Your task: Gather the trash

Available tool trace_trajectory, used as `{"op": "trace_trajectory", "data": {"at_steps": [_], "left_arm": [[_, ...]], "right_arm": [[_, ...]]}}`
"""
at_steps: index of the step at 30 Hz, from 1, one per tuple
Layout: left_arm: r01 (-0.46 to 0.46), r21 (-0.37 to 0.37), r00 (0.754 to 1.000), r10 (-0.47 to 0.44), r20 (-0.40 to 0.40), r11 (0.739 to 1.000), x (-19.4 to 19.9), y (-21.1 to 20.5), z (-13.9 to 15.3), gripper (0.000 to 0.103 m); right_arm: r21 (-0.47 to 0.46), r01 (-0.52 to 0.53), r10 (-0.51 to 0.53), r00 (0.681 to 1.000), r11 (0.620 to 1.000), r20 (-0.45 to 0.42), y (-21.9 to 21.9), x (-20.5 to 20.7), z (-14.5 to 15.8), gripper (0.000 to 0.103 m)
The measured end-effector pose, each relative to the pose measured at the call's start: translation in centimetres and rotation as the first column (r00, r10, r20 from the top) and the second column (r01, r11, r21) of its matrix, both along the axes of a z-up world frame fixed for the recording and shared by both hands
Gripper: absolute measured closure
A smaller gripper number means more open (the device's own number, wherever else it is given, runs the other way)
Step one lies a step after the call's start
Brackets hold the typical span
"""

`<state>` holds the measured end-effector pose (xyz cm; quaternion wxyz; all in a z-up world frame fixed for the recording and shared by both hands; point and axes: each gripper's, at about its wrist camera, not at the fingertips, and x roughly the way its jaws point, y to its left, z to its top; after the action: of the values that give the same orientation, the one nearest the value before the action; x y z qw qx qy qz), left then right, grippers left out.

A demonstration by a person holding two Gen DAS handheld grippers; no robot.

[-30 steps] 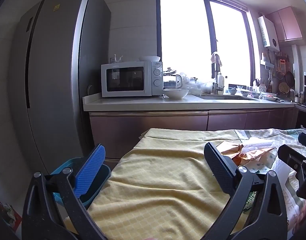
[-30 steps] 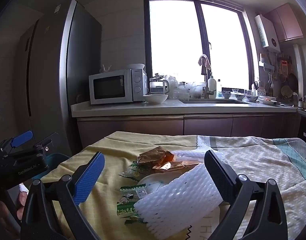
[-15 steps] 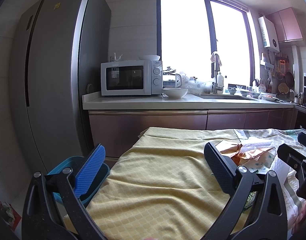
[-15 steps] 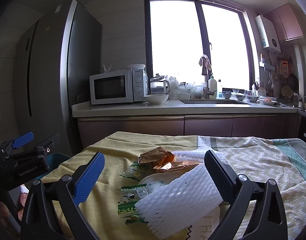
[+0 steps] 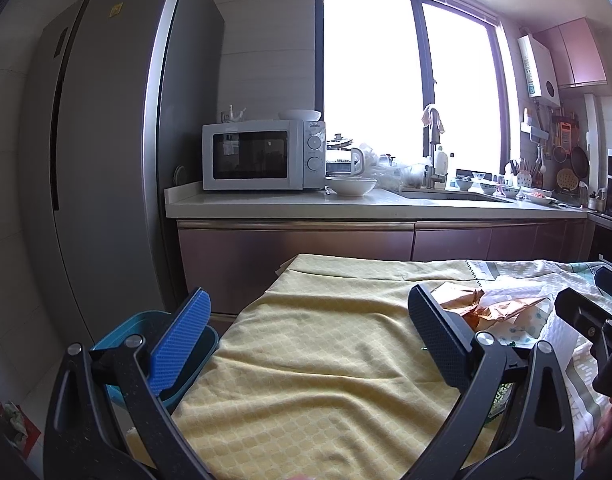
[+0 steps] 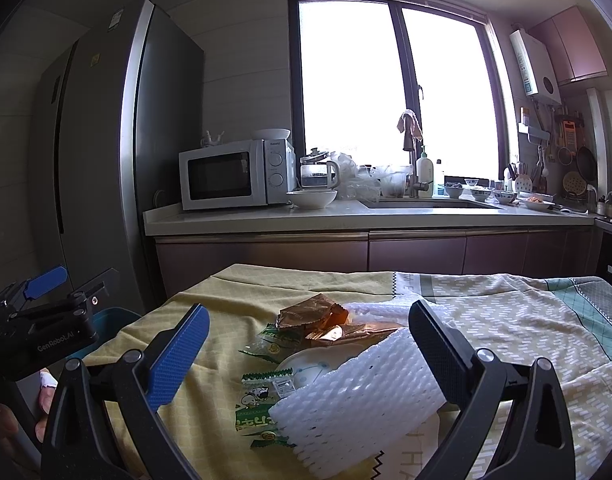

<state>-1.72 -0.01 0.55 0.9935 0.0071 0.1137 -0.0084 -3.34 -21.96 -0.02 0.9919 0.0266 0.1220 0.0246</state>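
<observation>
Since nothing is held by either gripper, the job reads as standing at its very start: the approach to the first piece of trash. The right gripper hangs with its fingers spread wide over the litter heaped on the cloth-covered tabletop; a white foam net sleeve lies nearest, partly between the fingers but not pinched. Behind it sit a small white dish, green snack wrappers and crumpled brown wrappers. The left gripper is also spread and empty, above the bare yellow part of the cloth, well apart from the heap. Down beside the tabletop's left edge stands a teal bin, which looks like the place for the trash.

The next move, as I judge it, calls for lowering the right fingers around the foam sleeve and closing gently, since it is soft and will squash, then carrying it left over the cloth to the bin.
</observation>
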Motion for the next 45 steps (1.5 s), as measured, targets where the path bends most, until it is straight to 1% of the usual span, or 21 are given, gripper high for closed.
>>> {"op": "trace_trajectory", "data": {"at_steps": [45], "left_arm": [[0.007,-0.003,1.000,-0.007,-0.005,1.000,-0.04,-0.63,-0.21,0.006]], "right_arm": [[0.004,-0.011,0.011,1.000,1.000,0.003,-0.10,0.09,-0.07,0.007]]}}
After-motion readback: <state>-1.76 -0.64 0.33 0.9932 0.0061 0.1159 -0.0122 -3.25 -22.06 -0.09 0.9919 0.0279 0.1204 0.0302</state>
